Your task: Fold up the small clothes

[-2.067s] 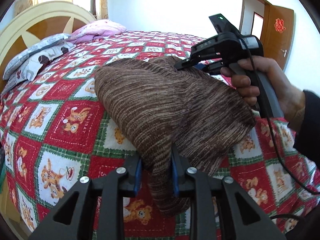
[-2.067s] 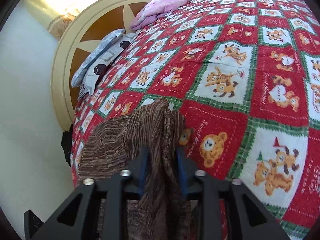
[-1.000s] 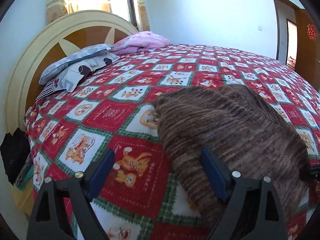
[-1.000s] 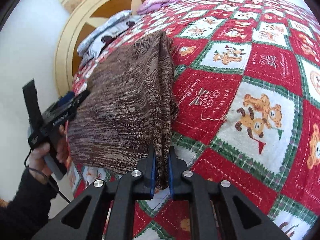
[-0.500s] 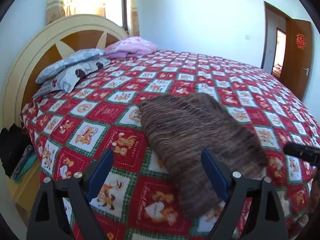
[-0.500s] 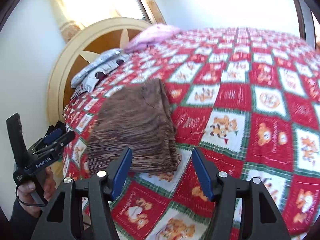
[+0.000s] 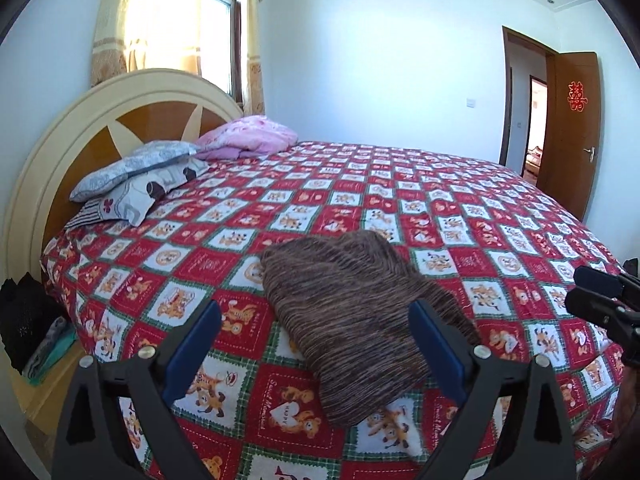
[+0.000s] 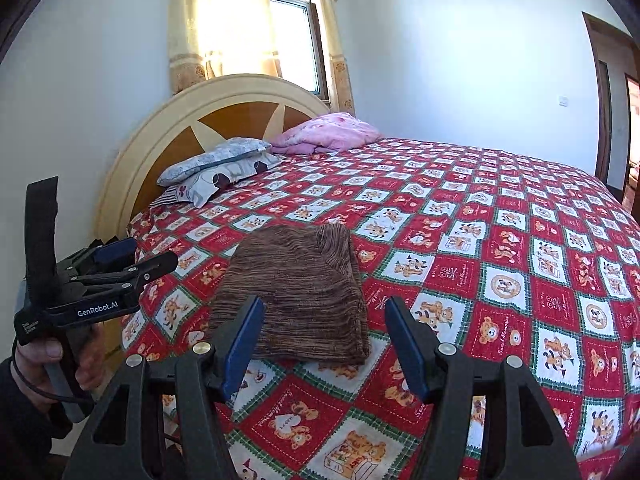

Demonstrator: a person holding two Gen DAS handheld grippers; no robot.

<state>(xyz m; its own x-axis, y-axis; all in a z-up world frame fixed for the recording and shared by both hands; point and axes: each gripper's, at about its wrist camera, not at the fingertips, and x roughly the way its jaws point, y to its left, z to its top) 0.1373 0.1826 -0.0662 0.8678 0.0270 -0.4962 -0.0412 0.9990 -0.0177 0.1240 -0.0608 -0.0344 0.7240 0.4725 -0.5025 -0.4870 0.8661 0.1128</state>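
A brown striped knit garment (image 7: pixel 360 320) (image 8: pixel 296 292) lies folded on the red checked bedspread (image 7: pixel 400 200), near the bed's front edge. My left gripper (image 7: pixel 314 312) hovers above and short of it. Its jaws are opening wide, and the blue pads touch nothing. My right gripper (image 8: pixel 325 306) is also held back from the garment, open, with nothing between its pads. In the right wrist view the left gripper (image 8: pixel 132 260) shows at the far left, held by a hand (image 8: pixel 52 356). The right gripper's tips (image 7: pixel 592 292) show at the right edge of the left wrist view.
Grey patterned pillows (image 7: pixel 132 168) and a pink folded blanket (image 7: pixel 248 136) lie by the round cream headboard (image 7: pixel 80 128). Dark items (image 7: pixel 24 312) sit on the floor beside the bed. A brown door (image 7: pixel 572 132) stands ajar at the far right.
Both grippers let go of the brown garment, the left first and then the right. Both have pulled back and upward. The garment stays folded on the bedspread.
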